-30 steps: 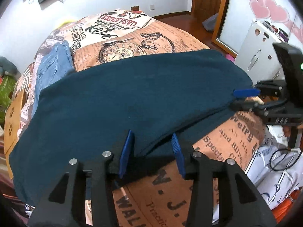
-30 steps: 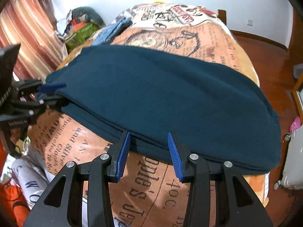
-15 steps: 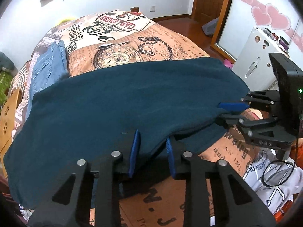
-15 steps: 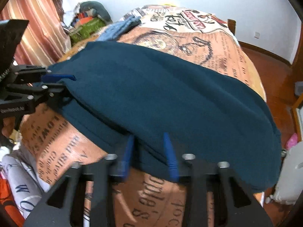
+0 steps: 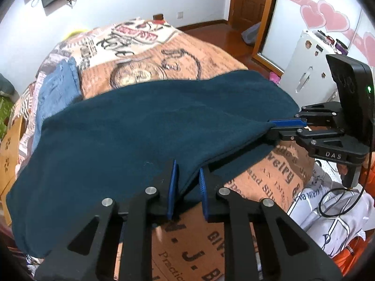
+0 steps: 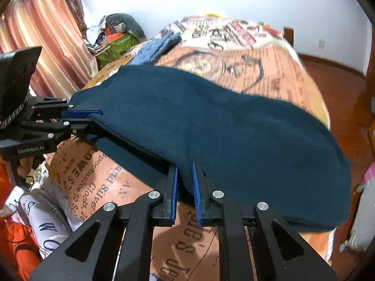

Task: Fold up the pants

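Your dark teal fleece pants (image 5: 150,128) lie spread across the near end of the newsprint-patterned bed cover (image 5: 164,53), and both the left gripper (image 5: 187,187) and right gripper (image 6: 185,187) are closing on folds of their near hem. If either bite catches only the upper layer, the lower one could sag and skew your fold. Count one pair of teal pants, two grippers, and one blue denim garment (image 5: 56,89) beyond the pants' far left corner.

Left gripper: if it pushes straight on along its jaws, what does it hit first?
The dark teal pants: the left gripper is closing on their near edge, fabric already between its jaws. Beyond that, probably the printed bedspread beneath.
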`<action>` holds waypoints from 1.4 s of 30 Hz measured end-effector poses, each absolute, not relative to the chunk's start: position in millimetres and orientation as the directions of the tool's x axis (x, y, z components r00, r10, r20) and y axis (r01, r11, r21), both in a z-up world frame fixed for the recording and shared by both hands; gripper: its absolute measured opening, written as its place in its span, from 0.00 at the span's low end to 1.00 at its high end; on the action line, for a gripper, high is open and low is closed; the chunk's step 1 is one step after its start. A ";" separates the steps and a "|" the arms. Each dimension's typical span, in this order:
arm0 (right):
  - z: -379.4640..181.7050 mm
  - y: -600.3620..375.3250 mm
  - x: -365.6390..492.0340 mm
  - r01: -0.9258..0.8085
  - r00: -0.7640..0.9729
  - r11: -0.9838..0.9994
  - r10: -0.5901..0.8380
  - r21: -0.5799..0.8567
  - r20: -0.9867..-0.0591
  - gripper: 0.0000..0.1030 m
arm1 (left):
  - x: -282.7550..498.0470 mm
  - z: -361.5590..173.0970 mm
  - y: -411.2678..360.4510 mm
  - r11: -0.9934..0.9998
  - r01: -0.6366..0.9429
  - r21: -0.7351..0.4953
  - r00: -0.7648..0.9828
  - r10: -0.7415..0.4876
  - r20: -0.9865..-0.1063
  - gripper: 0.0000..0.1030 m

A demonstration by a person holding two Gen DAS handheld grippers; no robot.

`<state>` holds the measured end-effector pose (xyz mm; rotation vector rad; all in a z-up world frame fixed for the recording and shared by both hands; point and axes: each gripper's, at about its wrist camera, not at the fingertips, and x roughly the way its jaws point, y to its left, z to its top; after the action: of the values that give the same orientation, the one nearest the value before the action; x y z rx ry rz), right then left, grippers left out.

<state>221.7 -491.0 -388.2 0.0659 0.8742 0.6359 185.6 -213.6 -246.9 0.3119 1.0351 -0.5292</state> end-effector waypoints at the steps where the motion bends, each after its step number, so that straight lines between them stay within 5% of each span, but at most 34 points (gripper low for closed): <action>1: -394.3 -490.3 224.5 -0.485 0.439 0.810 0.552 0.330 -0.709 0.16 | 184.8 -250.2 -213.5 0.833 0.554 -0.001 0.395 -0.263 -0.880 0.17; 8: -383.9 -500.7 221.9 -0.455 0.450 0.825 0.539 0.337 -0.712 0.37 | 179.8 -234.0 -201.9 0.836 0.542 -0.084 0.359 -0.321 -0.877 0.28; 15: -379.2 -516.8 234.3 -0.372 0.538 0.861 0.505 0.348 -0.675 0.37 | 191.8 -205.3 -177.5 0.882 0.466 -0.072 0.461 -0.311 -0.831 0.36; 21: -426.1 -530.3 246.4 -0.269 0.515 0.903 0.430 0.336 -0.742 0.37 | 216.2 -253.6 -163.5 0.925 0.380 0.018 0.426 -0.158 -0.891 0.38; 25: -433.1 -567.8 239.6 -0.150 0.551 0.914 0.394 0.377 -0.735 0.37 | 212.6 -261.5 -154.9 0.936 0.352 0.001 0.452 -0.169 -0.876 0.50; 37: -438.9 -668.5 204.9 0.182 0.637 0.855 0.274 0.486 -0.721 0.37 | 227.1 -229.8 -198.3 0.896 0.444 -0.001 0.455 -0.226 -0.861 0.52; 42: -450.5 -680.6 196.4 0.246 0.654 0.788 0.295 0.565 -0.697 0.47 | 244.8 -236.2 -244.2 0.871 0.491 -0.010 0.425 -0.249 -0.870 0.54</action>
<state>196.4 -680.6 -450.5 0.6855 0.8765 0.0307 244.8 -244.2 -236.2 0.2620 1.0342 -0.4696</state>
